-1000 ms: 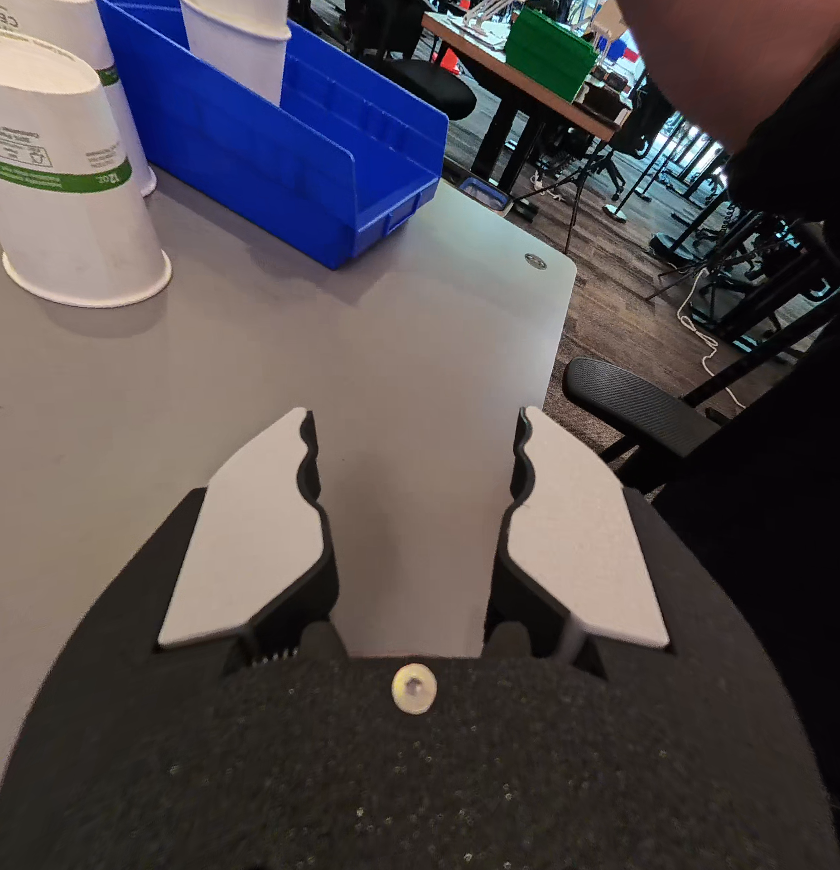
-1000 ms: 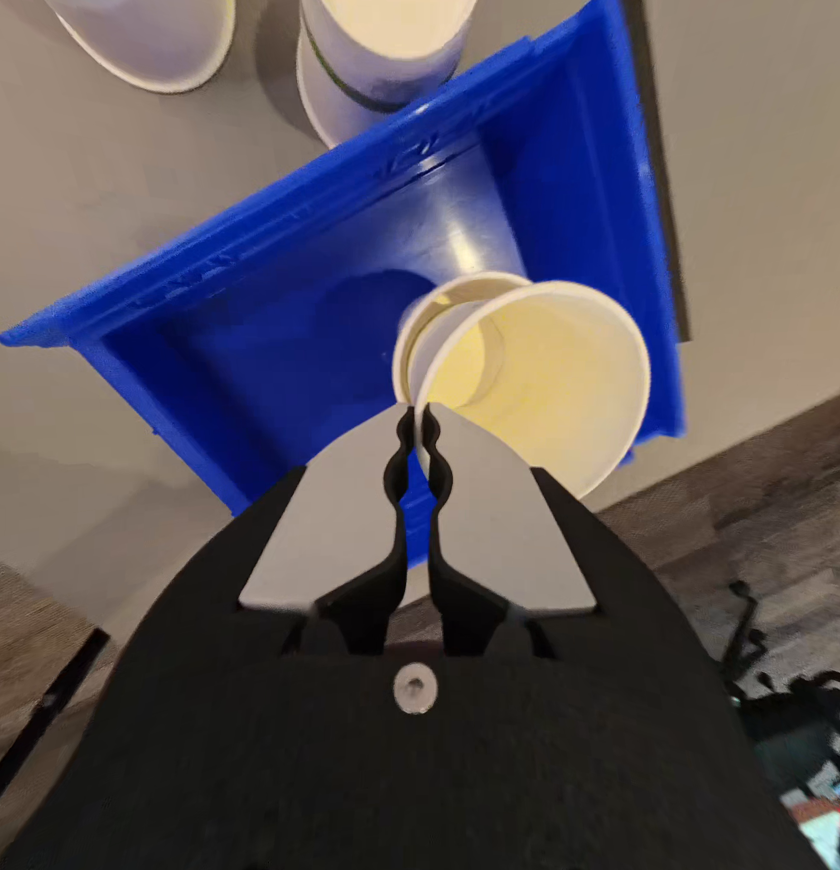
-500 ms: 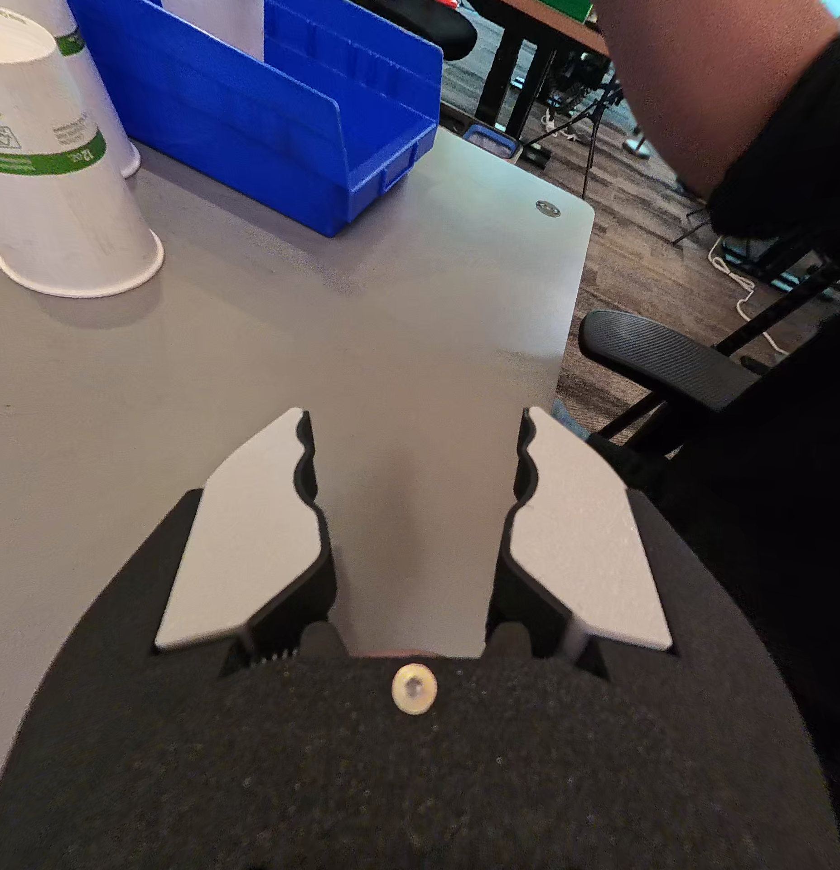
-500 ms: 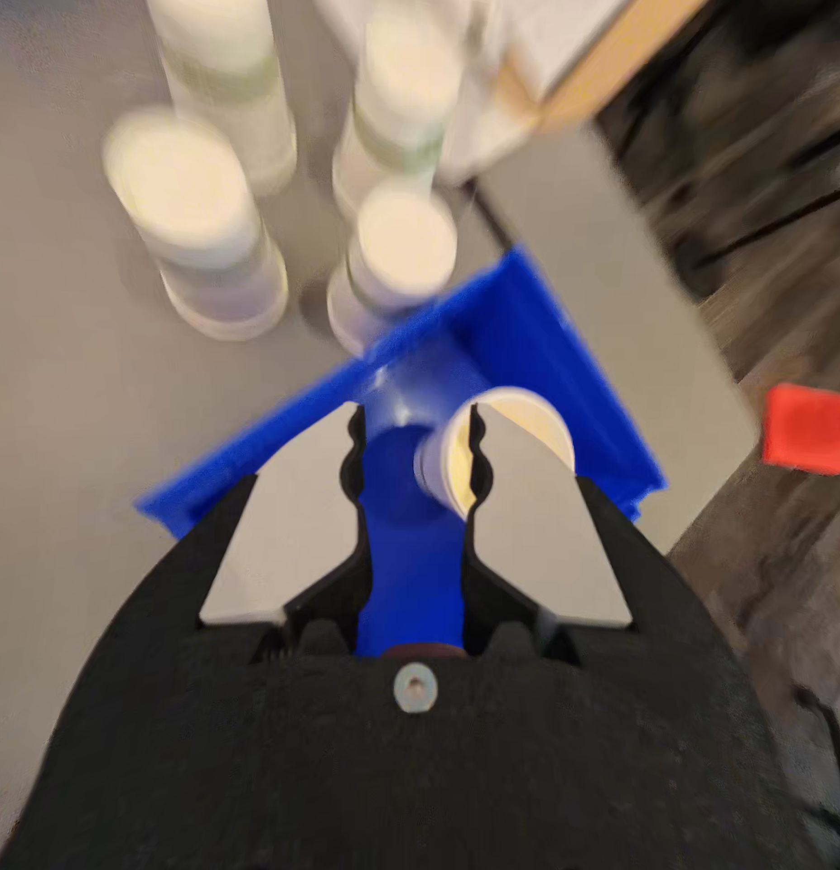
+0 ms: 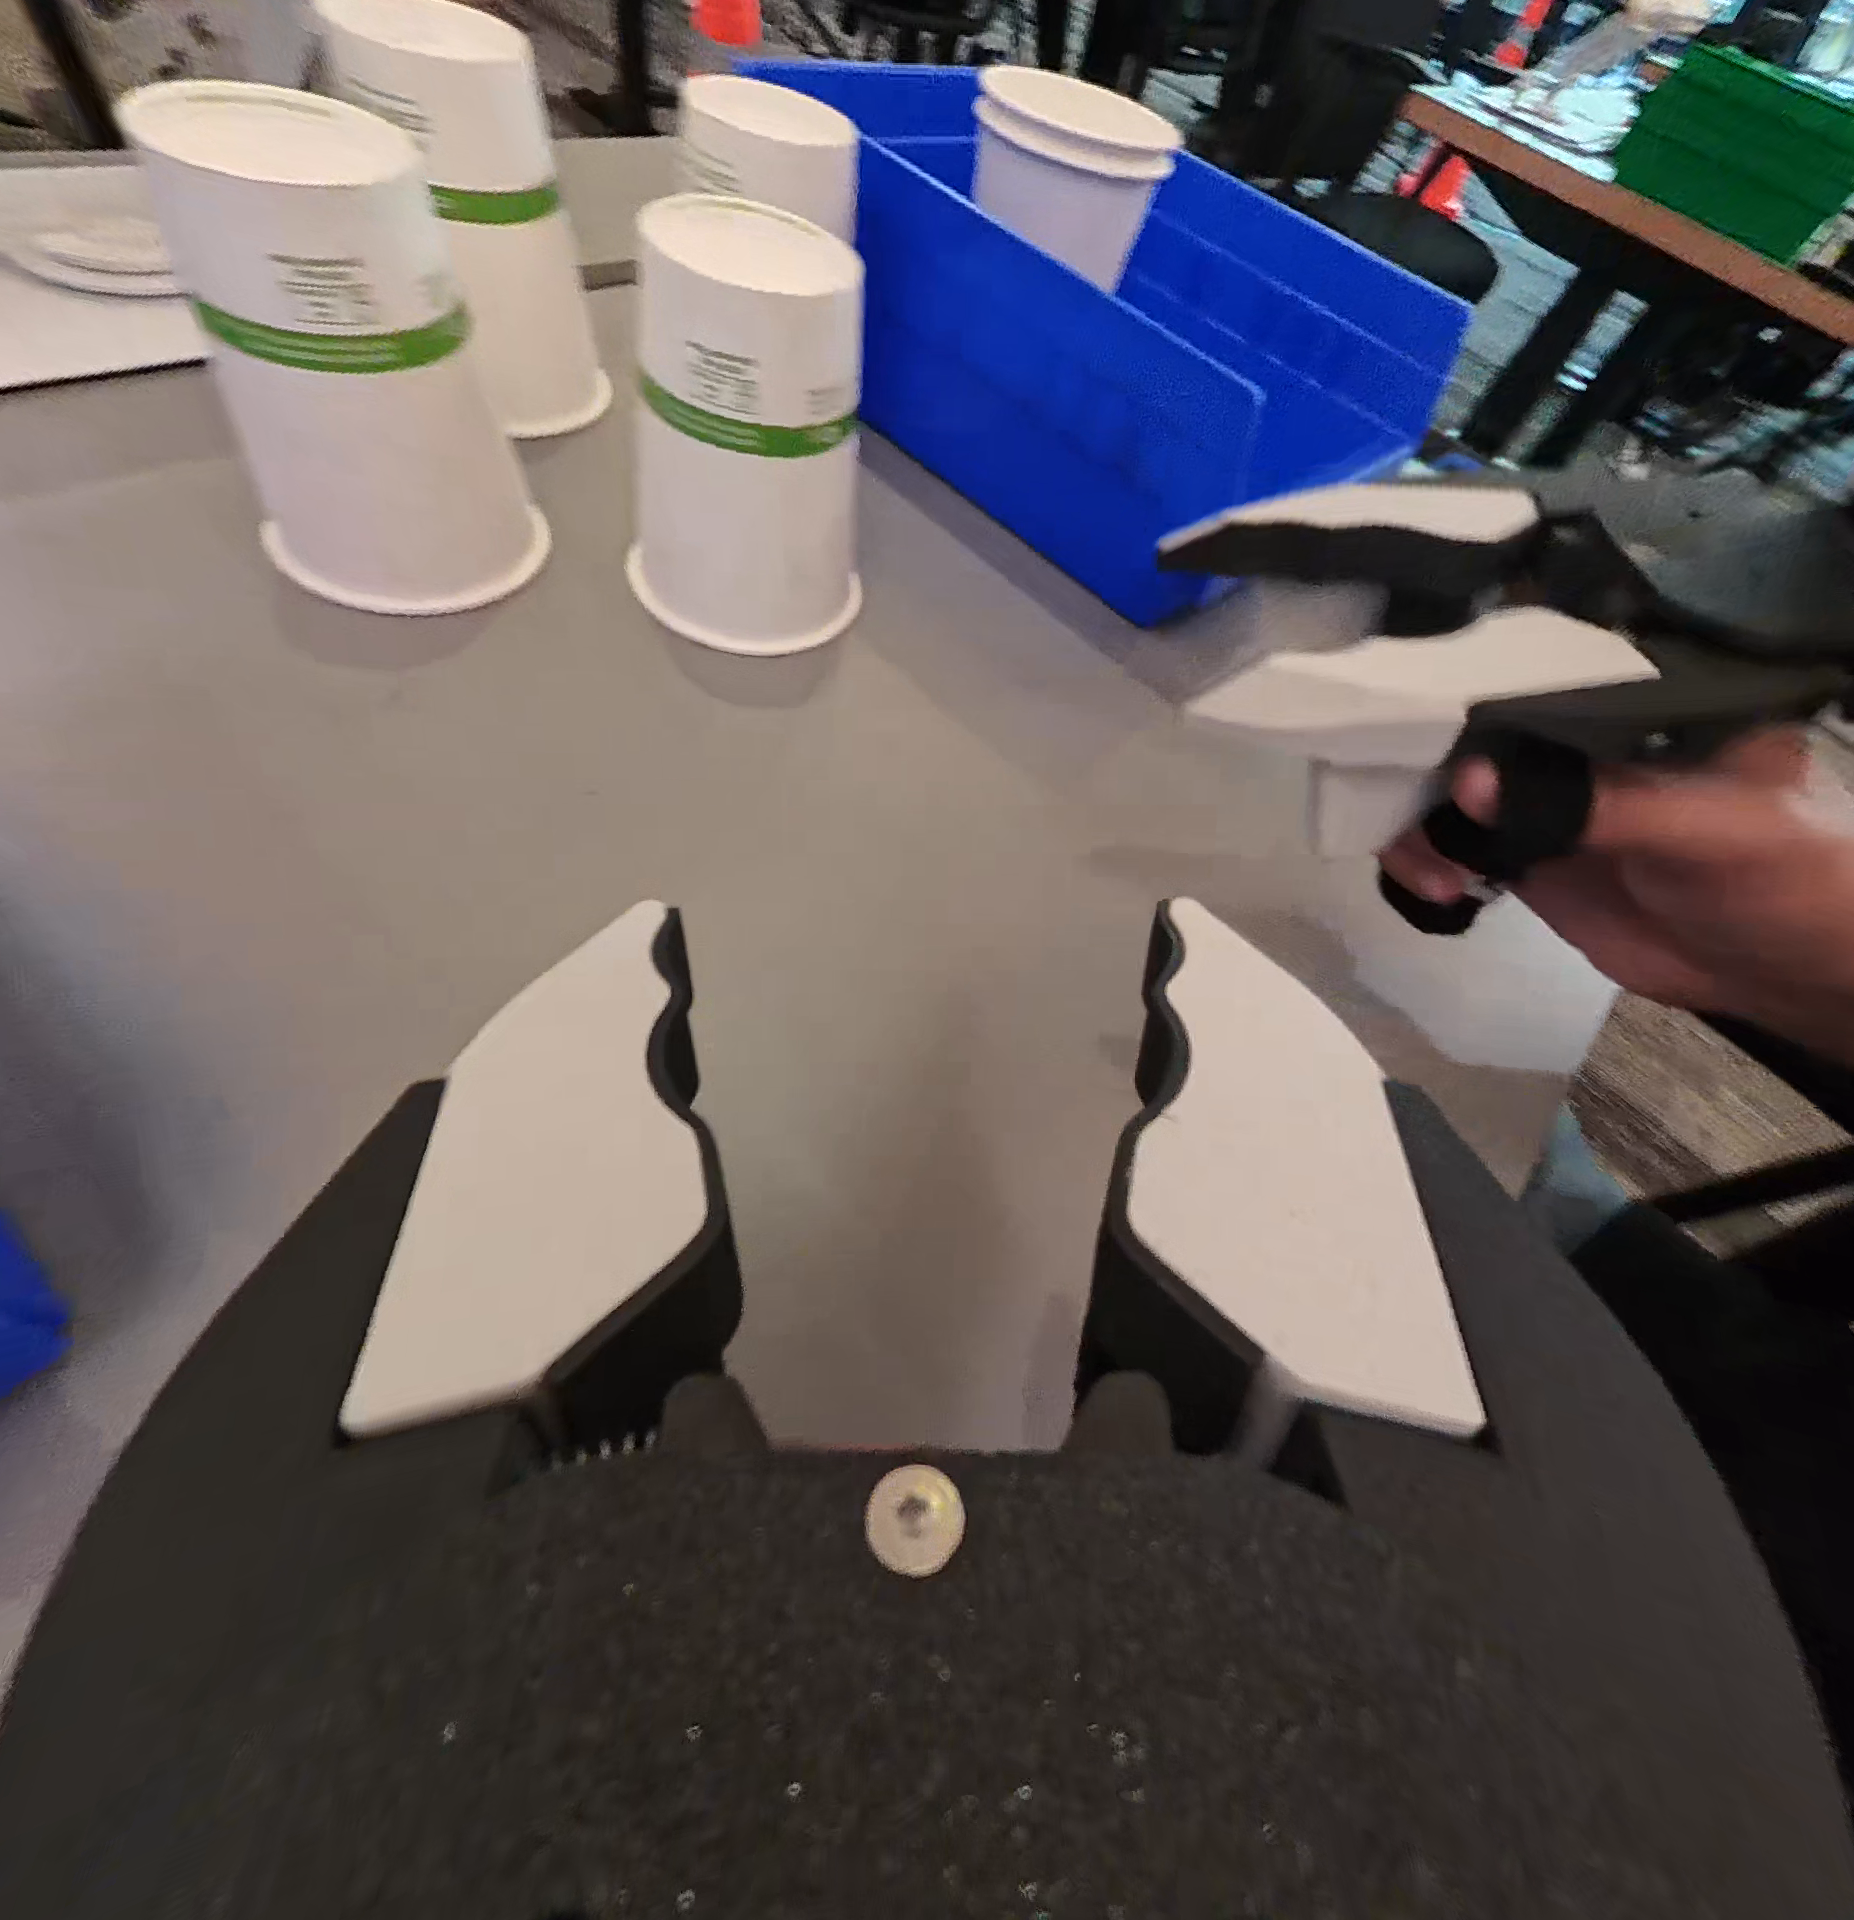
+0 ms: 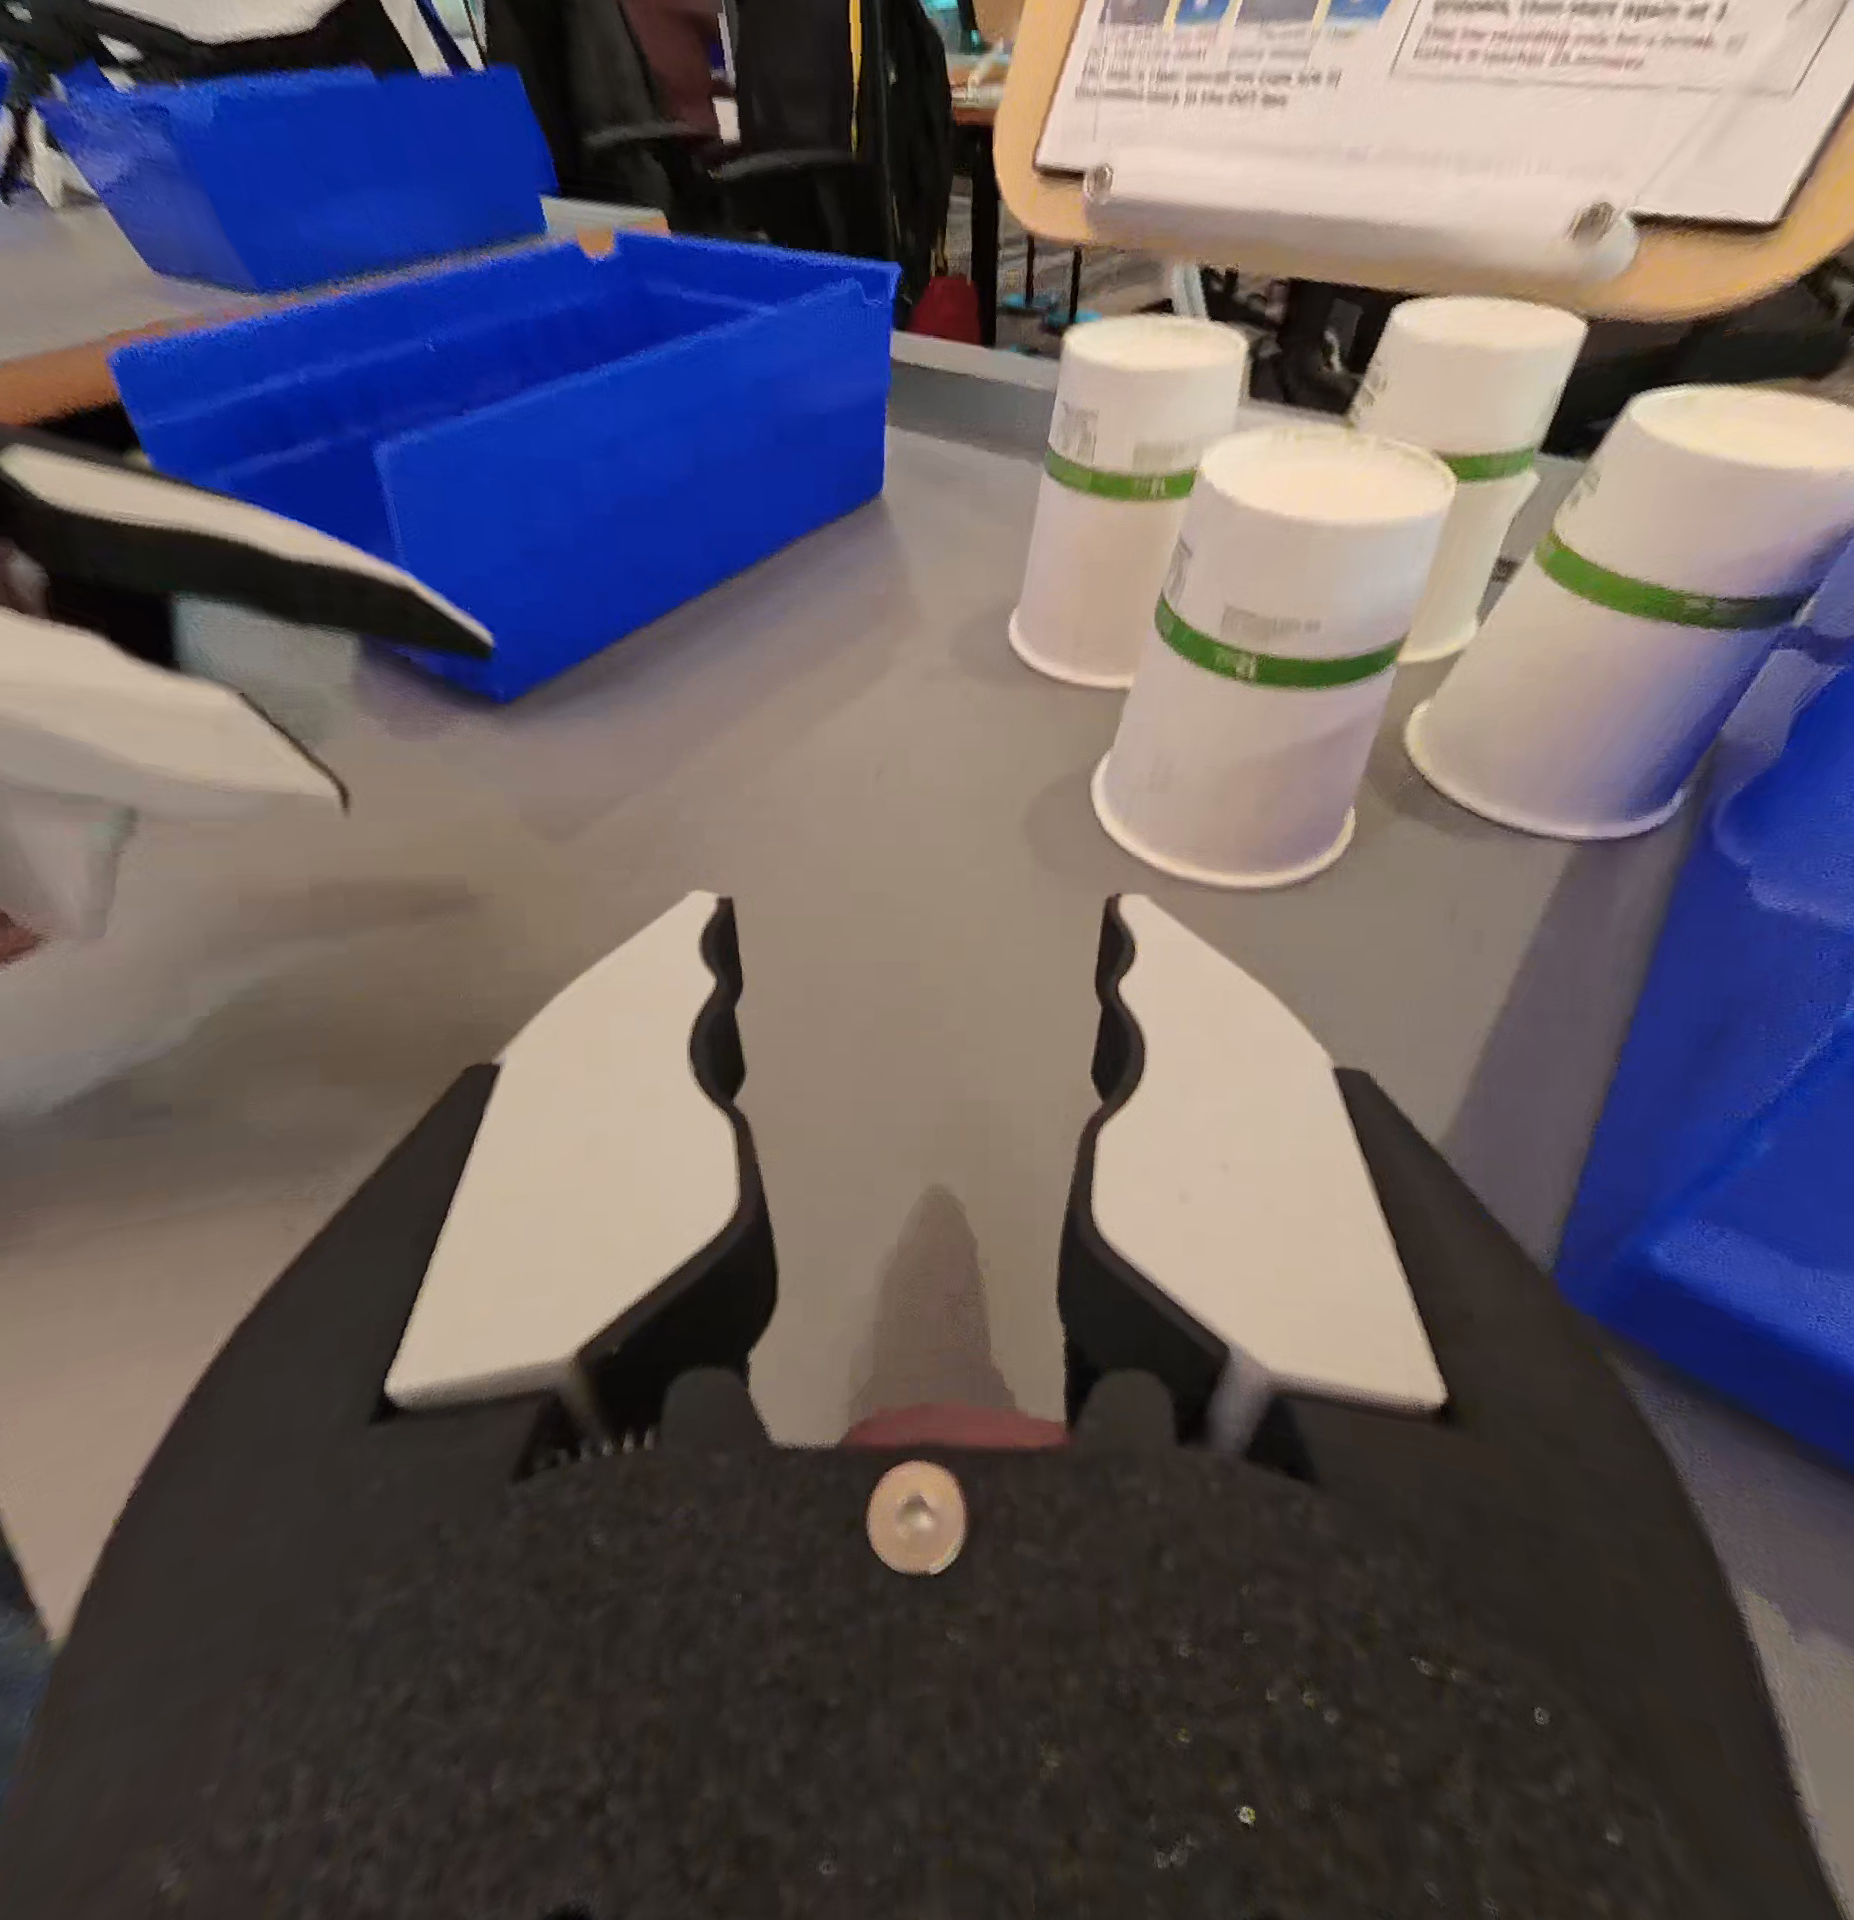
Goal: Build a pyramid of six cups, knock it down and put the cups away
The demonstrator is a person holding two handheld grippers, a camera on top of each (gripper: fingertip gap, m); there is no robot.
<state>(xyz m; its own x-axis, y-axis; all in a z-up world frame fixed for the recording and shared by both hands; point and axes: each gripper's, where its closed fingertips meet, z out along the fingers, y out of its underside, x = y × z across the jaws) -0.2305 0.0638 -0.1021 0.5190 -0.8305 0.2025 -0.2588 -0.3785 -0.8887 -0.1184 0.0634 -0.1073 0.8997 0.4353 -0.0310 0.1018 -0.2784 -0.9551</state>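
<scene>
Left wrist view: the left gripper (image 5: 918, 971) hangs low over the grey table (image 5: 590, 790) with its jaws spread wide and nothing between them. Far to the left four white paper cups with green bands stand upside down on the table: a near-left cup (image 5: 351, 353), a near-right cup (image 5: 746, 426), and two behind them (image 5: 487, 218) (image 5: 772, 151). Just right of them sits a blue bin (image 5: 1099, 416), and inside it, toward its far end, a stack of cups (image 5: 1068, 177) stands mouth up. On the right a hand (image 5: 1692, 894) holds the right gripper (image 5: 1193, 623) near the bin's near corner, jaws parted and empty. Right wrist view: the right gripper (image 6: 918, 935) also hovers over the table (image 6: 798, 790), jaws apart and gripping nothing. The four upturned cups stand far right, close together: one nearest (image 6: 1266, 665), one behind it to the left (image 6: 1120, 499), one farther back (image 6: 1463, 447), one at the right (image 6: 1650, 613) just beside a blue bin's edge (image 6: 1754, 1039). Another blue bin (image 6: 549, 436) sits far left, and the left gripper (image 6: 383, 707) shows at the left edge, jaws parted. A board with papers (image 6: 1422, 135) stands beyond the cups.
</scene>
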